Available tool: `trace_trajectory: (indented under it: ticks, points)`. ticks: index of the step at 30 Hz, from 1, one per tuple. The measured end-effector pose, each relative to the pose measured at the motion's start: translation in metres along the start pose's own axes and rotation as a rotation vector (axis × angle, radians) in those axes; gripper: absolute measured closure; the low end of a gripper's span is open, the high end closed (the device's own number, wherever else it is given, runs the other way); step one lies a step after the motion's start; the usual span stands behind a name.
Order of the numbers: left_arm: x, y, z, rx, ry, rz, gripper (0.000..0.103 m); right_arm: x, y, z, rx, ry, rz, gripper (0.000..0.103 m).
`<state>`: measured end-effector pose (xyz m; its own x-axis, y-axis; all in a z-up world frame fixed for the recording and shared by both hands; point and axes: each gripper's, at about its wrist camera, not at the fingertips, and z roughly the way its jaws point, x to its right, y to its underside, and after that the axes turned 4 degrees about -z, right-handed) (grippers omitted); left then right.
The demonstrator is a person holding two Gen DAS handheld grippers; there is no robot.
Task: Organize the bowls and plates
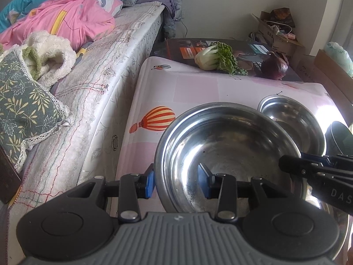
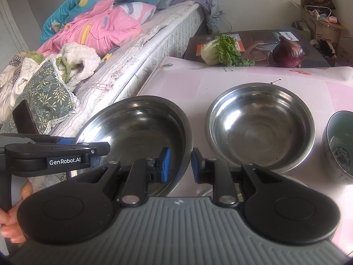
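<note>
The large steel bowl is round, shiny and scuffed inside, and sits at the pink tablecloth's left edge. The left gripper clamps its near-left rim between 2 blue pads; the right gripper clamps its right rim. A smaller steel bowl stands just beside it. Only the right wrist view shows the inside of the ceramic bowl.

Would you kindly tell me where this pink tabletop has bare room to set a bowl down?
Free: the strip between the smaller steel bowl and the bok choy and red onion, and the hot-air-balloon corner beside the mattress. Crowded: the near edge, with the large steel bowl and ceramic bowl.
</note>
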<state>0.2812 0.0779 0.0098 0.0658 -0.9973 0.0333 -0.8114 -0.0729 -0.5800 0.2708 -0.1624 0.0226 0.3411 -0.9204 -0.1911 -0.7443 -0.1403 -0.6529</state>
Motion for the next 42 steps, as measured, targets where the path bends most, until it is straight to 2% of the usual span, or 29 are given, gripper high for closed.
trace_trajectory:
  ticks: [12, 23, 33, 39, 42]
  points:
    - [0.033, -0.009, -0.006, 0.011, 0.025, 0.046, 0.063, 0.029, 0.001, -0.02, 0.024, 0.023, 0.055, 0.082]
    - [0.089, -0.032, 0.021, -0.034, 0.075, 0.115, 0.063, 0.09, -0.013, -0.031, 0.052, 0.084, 0.127, 0.082]
    - [0.145, -0.056, 0.061, -0.076, 0.084, 0.187, 0.062, 0.15, -0.027, -0.01, 0.017, 0.151, 0.165, 0.082]
    - [0.157, -0.059, 0.085, -0.112, 0.082, 0.194, 0.062, 0.168, -0.027, 0.01, -0.009, 0.169, 0.164, 0.082]
    - [0.161, -0.058, 0.088, -0.087, 0.068, 0.22, 0.061, 0.171, -0.026, 0.018, -0.016, 0.174, 0.152, 0.081]
